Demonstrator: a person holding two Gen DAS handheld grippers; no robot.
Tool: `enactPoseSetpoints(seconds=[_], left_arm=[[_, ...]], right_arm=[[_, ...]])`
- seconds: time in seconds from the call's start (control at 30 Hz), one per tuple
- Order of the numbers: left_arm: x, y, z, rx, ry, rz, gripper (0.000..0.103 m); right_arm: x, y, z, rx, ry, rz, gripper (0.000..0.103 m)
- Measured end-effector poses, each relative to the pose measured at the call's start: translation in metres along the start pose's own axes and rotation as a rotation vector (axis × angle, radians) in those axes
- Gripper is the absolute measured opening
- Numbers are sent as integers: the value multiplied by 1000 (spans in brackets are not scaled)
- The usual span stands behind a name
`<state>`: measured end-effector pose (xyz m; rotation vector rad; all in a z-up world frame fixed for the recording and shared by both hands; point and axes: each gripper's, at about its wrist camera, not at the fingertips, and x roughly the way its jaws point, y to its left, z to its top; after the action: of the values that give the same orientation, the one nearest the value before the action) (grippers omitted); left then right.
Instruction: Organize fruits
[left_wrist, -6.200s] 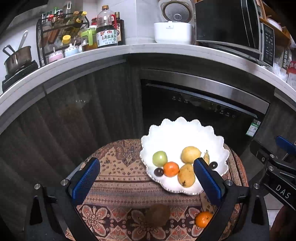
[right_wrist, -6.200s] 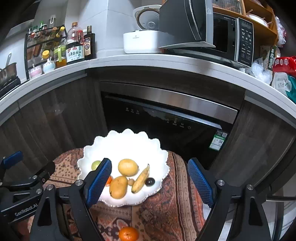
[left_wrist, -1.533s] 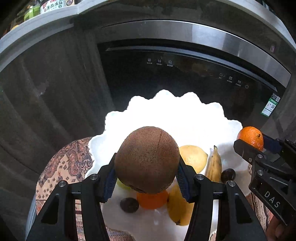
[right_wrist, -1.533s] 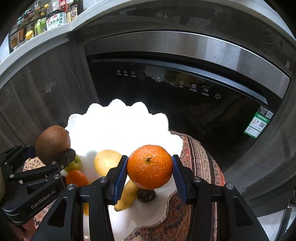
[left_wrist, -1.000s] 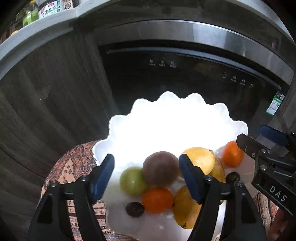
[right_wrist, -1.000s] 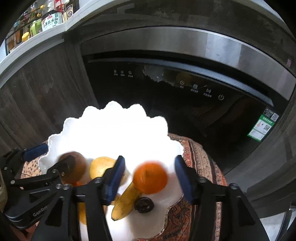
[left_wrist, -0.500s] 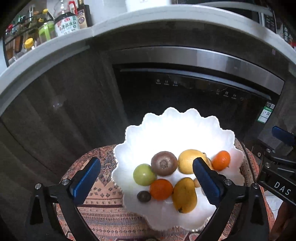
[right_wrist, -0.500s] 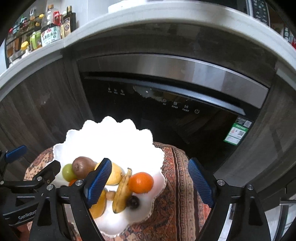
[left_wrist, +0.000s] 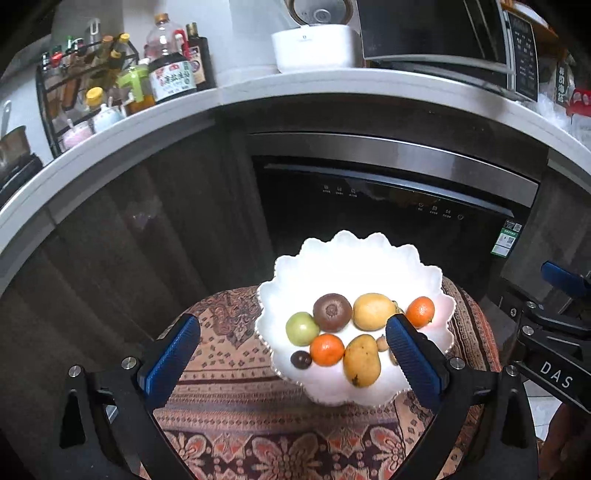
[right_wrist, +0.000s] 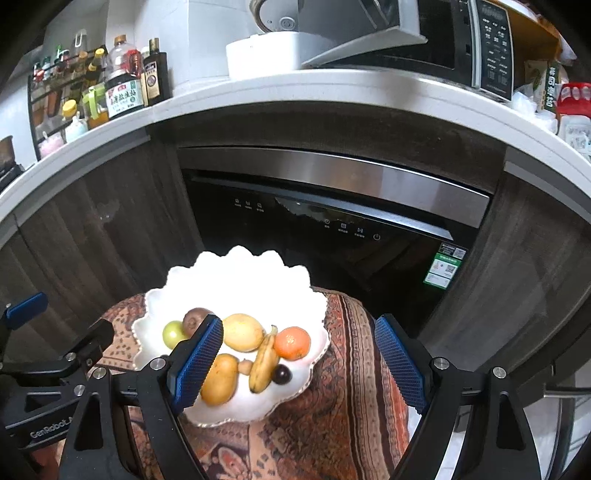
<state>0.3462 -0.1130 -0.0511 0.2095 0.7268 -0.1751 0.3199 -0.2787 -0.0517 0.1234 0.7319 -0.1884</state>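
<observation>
Left wrist view: the left gripper (left_wrist: 291, 352) stands wide open and holds nothing; its blue pads (left_wrist: 171, 354) flank the near part of the bowl (left_wrist: 354, 258). The white scalloped bowl rests on a patterned cloth (left_wrist: 229, 398) in front of a black dishwasher (left_wrist: 388, 206). Inside the bowl lie a kiwi (left_wrist: 332, 312), a green fruit (left_wrist: 301, 328) touching it on the left, a yellow fruit (left_wrist: 373, 311) on its right, and an orange (left_wrist: 421, 311) near the right rim. Nearer the camera sit a second orange (left_wrist: 326, 349), a mango (left_wrist: 361, 360) and a dark plum (left_wrist: 300, 359).

Right wrist view: the right gripper (right_wrist: 297, 363) is likewise fully spread and empty, with the bowl (right_wrist: 240, 266) below its left pad. A banana (right_wrist: 264, 363) lies between the mango (right_wrist: 220, 378) and the orange (right_wrist: 292, 342). A second dark plum (right_wrist: 282, 374) sits just beside the banana tip. All fruit in view is inside the bowl.
</observation>
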Motion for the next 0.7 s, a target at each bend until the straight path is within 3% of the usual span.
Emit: enactPoseSetpoints(seconds=[0.7], left_arm=[[-97, 20, -64, -44, -20, 42, 103]], right_arm=[[-85, 10, -63, 4, -3, 28, 85]])
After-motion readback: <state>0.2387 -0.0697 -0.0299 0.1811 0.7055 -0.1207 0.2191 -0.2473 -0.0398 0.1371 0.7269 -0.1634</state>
